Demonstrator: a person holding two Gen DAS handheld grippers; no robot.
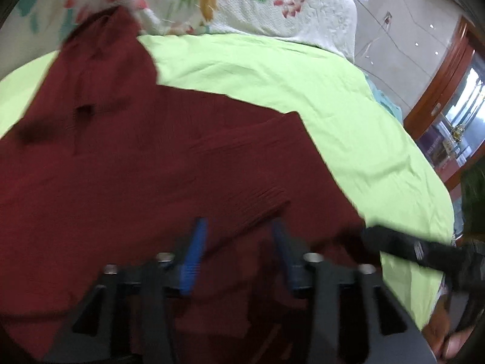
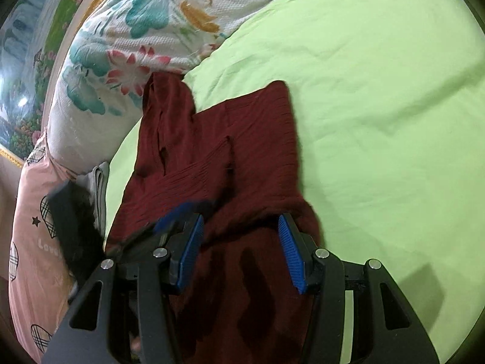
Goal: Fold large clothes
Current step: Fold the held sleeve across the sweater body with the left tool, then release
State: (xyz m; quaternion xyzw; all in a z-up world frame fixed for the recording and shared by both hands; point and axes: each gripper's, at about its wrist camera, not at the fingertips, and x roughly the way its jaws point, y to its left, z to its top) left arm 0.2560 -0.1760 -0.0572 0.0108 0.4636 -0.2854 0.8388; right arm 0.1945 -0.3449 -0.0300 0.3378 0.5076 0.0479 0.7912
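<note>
Maroon garment (image 2: 218,157) on green sheet (image 2: 379,106), near edge cut off; left gripper (image 1: 239,248) blurred, fingers apart; right gripper (image 2: 241,248) likewise spread.

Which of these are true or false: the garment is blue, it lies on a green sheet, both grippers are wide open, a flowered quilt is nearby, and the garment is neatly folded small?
1. The garment is blue. False: the garment is dark red.
2. It lies on a green sheet. True.
3. Both the left gripper and right gripper are open. True.
4. A flowered quilt lies beside it. True.
5. It is folded small. False: it is mostly spread out, one sleeve folded across.
</note>
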